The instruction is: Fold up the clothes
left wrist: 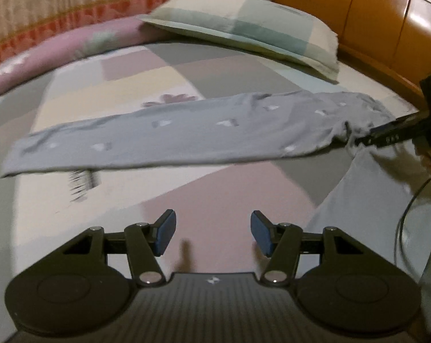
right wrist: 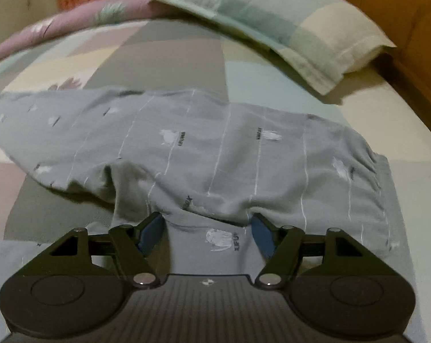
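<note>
I am between folds on the trousers (right wrist: 204,148), grey ones with small white prints, which lie in a long band across the bed (left wrist: 204,194), stretched from its left side toward the right edge below the pillow (left wrist: 244,28). One end of the band sits near the headboard (left wrist: 372,14) side; the other trails off toward the left edge.

My left gripper (left wrist: 212,234) is released, nothing between its blue pads, and it hangs over bare sheet on the near side of the trousers, well apart from them. My right gripper (right wrist: 206,234) is at the bunched waist end: cloth lies between the fingers, but the pads stand off from it on both sides, so I judge it let go rather than gripped. In the left view I can see that gripper's tip against the crumpled end of the garment.

So the lengthwise fold looks laid down, and the band now wants folding end over end. For that I need the left gripper on the far leg end, at the left, pinching both layers at the hem, while the right takes the waist corner again. The bunching at the waist should be smoothed first, or the crease will set crooked.
</note>
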Action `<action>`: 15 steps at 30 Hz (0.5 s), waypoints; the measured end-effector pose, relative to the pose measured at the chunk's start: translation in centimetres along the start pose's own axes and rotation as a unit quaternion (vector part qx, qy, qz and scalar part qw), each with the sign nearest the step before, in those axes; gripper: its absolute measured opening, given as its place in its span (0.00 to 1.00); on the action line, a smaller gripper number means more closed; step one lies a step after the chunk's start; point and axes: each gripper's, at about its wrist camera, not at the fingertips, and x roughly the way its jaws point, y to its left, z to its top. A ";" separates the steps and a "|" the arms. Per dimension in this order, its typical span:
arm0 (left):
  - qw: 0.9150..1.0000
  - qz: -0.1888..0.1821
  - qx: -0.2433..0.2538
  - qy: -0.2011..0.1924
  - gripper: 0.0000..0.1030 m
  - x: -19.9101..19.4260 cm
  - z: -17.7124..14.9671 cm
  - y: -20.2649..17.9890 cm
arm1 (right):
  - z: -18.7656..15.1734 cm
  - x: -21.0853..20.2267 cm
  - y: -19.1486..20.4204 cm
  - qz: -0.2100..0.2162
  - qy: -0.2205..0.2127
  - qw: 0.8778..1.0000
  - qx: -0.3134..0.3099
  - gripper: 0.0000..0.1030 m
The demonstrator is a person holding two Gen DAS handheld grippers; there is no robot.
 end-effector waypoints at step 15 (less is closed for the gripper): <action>0.997 -0.062 0.036 0.036 0.57 6.1 6.1 -4.1 | 13.2 6.4 -3.0 0.189 -0.029 0.970 -0.153 0.55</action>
